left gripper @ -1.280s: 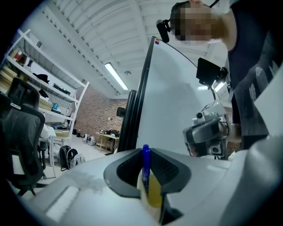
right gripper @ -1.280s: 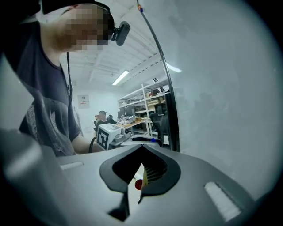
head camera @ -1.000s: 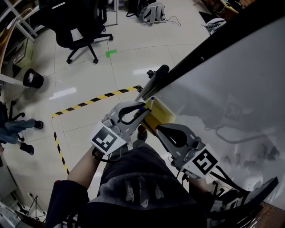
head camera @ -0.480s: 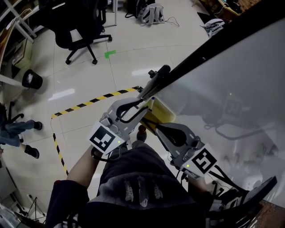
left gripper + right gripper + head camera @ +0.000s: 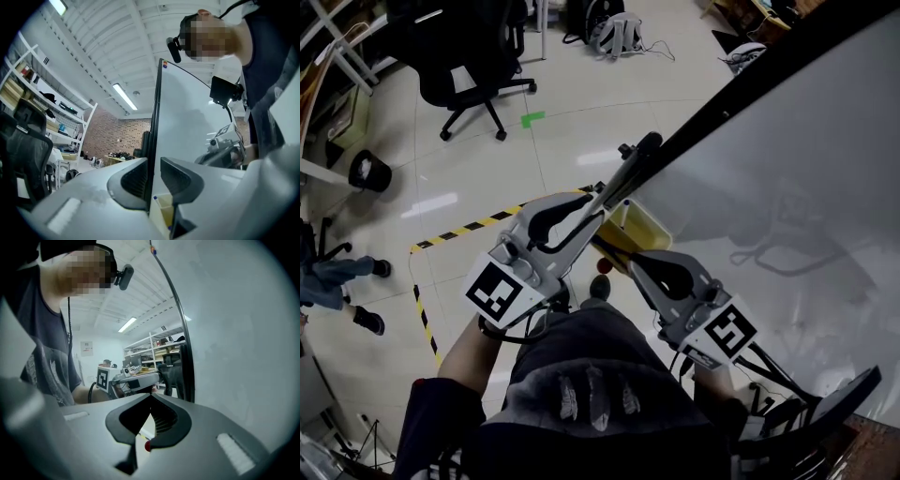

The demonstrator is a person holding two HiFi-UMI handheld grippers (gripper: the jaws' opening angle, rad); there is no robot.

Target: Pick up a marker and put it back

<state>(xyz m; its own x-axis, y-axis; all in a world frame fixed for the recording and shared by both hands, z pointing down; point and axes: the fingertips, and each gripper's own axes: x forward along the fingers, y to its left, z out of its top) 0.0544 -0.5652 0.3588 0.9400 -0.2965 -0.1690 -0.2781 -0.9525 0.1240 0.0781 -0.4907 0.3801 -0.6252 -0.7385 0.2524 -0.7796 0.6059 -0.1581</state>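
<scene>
A yellow holder (image 5: 643,225) hangs at the bottom corner of the whiteboard (image 5: 787,169). In the left gripper view a marker with a blue cap (image 5: 154,198) stands in that holder (image 5: 164,209). My left gripper (image 5: 600,195) is raised above the holder beside the board's black edge. Its jaws have just been opening, and only the board's edge shows through the gap of the left gripper (image 5: 152,174). My right gripper (image 5: 631,266) stays low beside the holder, its tips touching and holding nothing, as the right gripper view (image 5: 150,397) shows. A small red round thing (image 5: 603,267) sits below the holder.
A black office chair (image 5: 464,56) and a backpack (image 5: 614,33) stand on the far floor. A black bin (image 5: 367,171) and someone's feet (image 5: 342,272) are at the left. Yellow-black tape (image 5: 464,227) runs across the tiles. Shelves (image 5: 37,93) line the far wall.
The left gripper has let go of the blue-capped marker at the holder, opened its jaws and risen along the board's edge. The right gripper has kept still.
</scene>
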